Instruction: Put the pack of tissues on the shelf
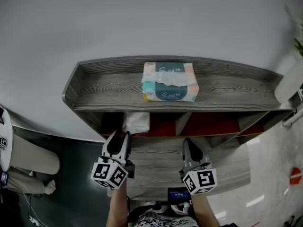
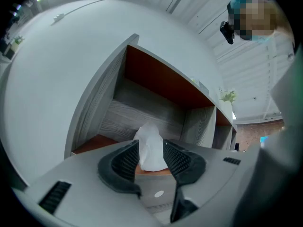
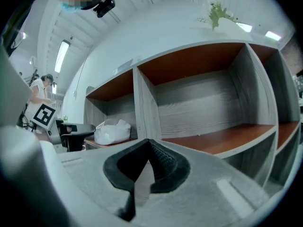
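Tissue pack [image 2: 152, 150] sits in shelf [image 1: 113, 86] left cubby; left gripper [image 1: 121, 135] jaws spread, not squeezing it; right gripper [image 3: 149, 144] clamped shut, empty.

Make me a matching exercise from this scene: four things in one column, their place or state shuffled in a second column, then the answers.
Column one:
1. tissue box
2. white pack of tissues
3. left gripper
4. right gripper

Column two:
A. jaws together, nothing between them
B. in the leftmost compartment, under the top board
C. on top of the shelf unit
D. jaws apart

Pairs: 1-C, 2-B, 3-D, 4-A.
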### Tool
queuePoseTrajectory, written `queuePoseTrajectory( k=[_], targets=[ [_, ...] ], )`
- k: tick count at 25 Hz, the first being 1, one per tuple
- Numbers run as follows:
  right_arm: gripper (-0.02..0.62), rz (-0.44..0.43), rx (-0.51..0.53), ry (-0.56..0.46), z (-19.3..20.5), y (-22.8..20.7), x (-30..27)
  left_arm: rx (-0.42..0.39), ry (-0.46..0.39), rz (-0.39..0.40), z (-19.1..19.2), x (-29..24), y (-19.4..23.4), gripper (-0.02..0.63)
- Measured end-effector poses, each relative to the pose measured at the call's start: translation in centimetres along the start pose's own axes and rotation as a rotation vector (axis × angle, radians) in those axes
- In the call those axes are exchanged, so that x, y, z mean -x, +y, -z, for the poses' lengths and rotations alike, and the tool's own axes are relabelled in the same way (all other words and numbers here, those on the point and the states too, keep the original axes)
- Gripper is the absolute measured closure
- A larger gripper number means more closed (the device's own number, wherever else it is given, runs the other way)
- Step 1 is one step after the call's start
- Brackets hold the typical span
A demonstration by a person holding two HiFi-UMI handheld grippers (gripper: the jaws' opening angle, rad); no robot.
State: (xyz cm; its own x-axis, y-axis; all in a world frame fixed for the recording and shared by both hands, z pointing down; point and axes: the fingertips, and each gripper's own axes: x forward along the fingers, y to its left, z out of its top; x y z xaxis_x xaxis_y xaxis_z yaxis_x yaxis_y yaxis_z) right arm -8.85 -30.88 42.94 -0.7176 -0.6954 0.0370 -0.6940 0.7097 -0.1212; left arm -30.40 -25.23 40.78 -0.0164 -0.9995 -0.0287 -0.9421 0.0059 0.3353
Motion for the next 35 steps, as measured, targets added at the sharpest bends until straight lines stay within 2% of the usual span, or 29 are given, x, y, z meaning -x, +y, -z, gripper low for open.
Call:
queuePoseTrajectory(
  k=[6, 8, 9, 12, 22, 25, 30, 35],
  targets=[
    [0.591, -0.003, 0.040, 0.031, 0.4, 1.2, 1.7, 0.026, -0.005, 0.021, 0.4, 2.1, -0.7, 0.482],
    [0.591, -0.011, 0.045, 0.039, 0.6, 1.7, 2.5, 0.025, 0.008, 0.036, 0.4, 2.9, -1.4, 0.514],
    [0.591, -0.016, 0.047, 0.041, 0.7, 2.0, 2.8, 0.023, 0.011, 0.045, 0.3, 3.3, -1.8, 0.566],
    [0.591, -0.016, 0.046, 0.044, 0.9, 2.7, 3.9, 0.007, 0.011, 0.059, 0.3, 4.6, -2.5, 0.580],
    [0.591, -0.032, 0.053, 0.044, 1.0, 5.4, 7.4, -0.067, 0.045, 0.021, 0.9, 9.2, -3.2, 0.589],
    [0.591, -0.028, 0.045, 0.042, 1.1, 6.1, 8.3, -0.071, 0.045, 0.034, 0.9, 10.1, -3.5, 0.591],
    [0.591, -0.023, 0.046, 0.036, 1.0, 6.7, 9.0, -0.026, 0.025, 0.088, 0.2, 10.5, -4.3, 0.592],
    [0.591, -0.024, 0.054, 0.031, 0.8, 7.0, 9.2, -0.053, 0.044, 0.093, 0.7, 10.6, -4.6, 0.594]
  ],
)
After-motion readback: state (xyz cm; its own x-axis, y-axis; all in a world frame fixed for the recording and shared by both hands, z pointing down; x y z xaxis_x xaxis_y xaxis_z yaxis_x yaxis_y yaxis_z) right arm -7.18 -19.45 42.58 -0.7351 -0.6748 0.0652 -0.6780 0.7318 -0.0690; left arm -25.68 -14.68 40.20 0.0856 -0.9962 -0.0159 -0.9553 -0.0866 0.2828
